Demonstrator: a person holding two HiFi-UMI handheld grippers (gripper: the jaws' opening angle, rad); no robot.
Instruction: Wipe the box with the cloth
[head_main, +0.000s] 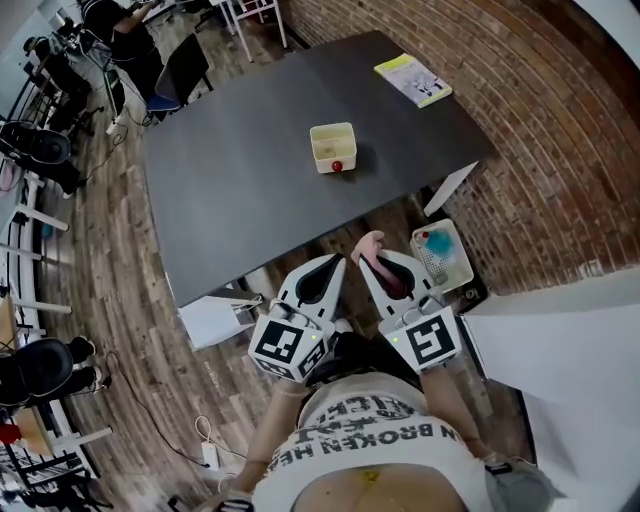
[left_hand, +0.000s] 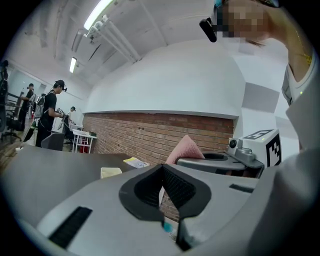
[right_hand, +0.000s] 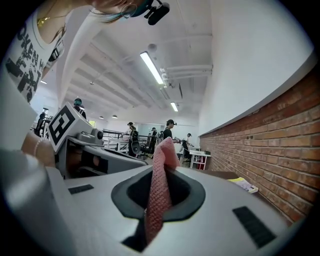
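A small cream box with a red item inside stands near the middle of the dark grey table; it also shows far off as the box in the left gripper view. My right gripper is shut on a pink cloth, whose waffle weave sticks up between the pads as the cloth in the right gripper view. My left gripper is shut with nothing in it. Both grippers hover side by side just off the table's near edge, well short of the box.
A yellow booklet lies at the table's far right corner. A white basket with small items sits on the wooden floor by the brick wall. Office chairs and people stand at the left.
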